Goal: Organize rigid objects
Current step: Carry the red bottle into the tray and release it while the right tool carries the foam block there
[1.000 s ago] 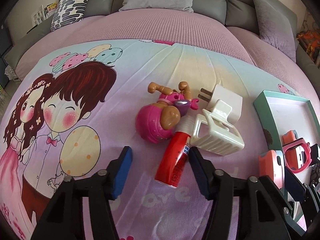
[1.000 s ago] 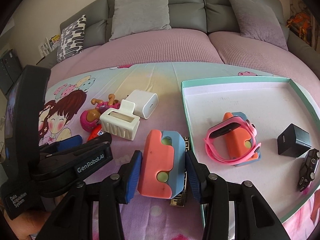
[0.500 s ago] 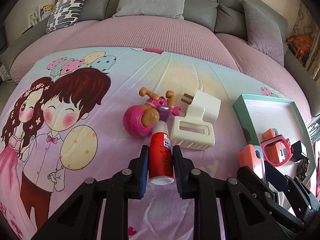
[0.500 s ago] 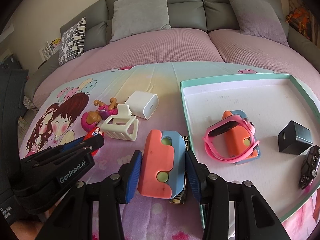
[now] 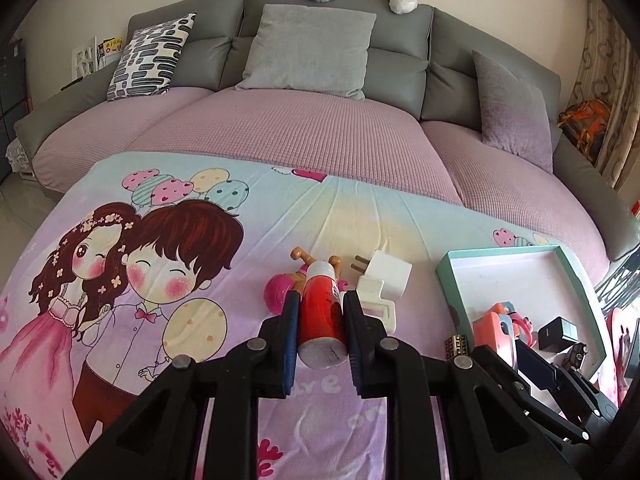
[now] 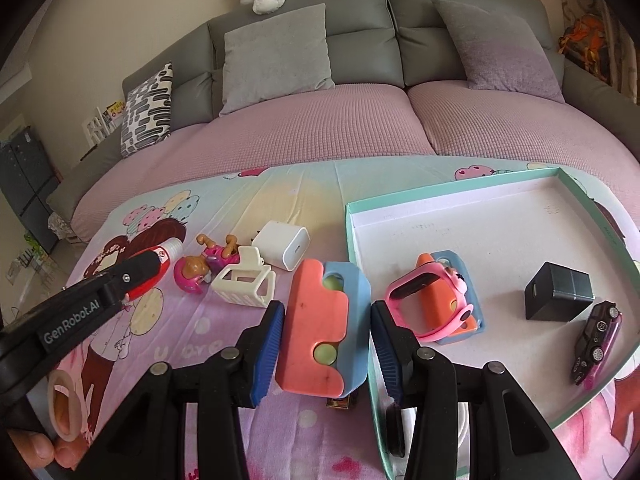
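Rigid odds and ends are being gathered into the teal tray (image 6: 472, 216), which fills the right half of my right wrist view. My left gripper (image 5: 320, 322) is clamped on the red tube (image 5: 320, 312) at lower centre of the left view, cap pointing away, lifted clear of the cartoon sheet (image 5: 120, 280). My right gripper (image 6: 326, 336) is clamped on the orange-and-blue block (image 6: 324, 328), gripped across its flat faces, just left of the tray's near rim. I judge both are carried for dropping into the tray, beside the pink watch (image 6: 436, 300), black cube (image 6: 558, 296) and toy car (image 6: 596, 340). Left on the sheet: pink doll (image 6: 200, 268), cream clip (image 6: 244, 286), white charger (image 6: 282, 250).
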Demonstrator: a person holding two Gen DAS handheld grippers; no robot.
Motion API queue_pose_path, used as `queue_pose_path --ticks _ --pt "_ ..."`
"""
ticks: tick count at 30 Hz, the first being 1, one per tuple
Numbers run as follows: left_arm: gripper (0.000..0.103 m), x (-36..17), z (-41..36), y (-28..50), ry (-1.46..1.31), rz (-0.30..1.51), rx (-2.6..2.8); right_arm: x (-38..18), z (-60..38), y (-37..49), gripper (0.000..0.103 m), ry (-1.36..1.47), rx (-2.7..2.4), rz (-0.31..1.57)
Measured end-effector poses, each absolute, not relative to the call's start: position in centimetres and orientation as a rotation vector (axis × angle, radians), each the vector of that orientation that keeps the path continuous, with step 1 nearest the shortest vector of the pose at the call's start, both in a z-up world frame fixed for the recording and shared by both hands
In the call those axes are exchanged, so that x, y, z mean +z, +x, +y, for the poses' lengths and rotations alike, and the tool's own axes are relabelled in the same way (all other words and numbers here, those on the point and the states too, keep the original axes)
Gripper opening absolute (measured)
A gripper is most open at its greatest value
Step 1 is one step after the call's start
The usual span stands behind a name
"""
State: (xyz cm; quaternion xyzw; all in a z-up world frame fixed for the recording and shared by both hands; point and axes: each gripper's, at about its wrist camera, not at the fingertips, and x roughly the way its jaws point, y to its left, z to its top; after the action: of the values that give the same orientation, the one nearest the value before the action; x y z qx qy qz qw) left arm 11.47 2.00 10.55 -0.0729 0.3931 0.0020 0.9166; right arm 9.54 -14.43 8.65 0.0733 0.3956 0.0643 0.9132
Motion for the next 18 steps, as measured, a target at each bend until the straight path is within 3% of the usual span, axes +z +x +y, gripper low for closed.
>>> queue_pose_path --ticks 18 --pt "0.022 12.3 -6.2 11.3 -0.06 0.774 -0.202 7.5 -22.0 9.3 0.047 0.218 -0.023 0.854"
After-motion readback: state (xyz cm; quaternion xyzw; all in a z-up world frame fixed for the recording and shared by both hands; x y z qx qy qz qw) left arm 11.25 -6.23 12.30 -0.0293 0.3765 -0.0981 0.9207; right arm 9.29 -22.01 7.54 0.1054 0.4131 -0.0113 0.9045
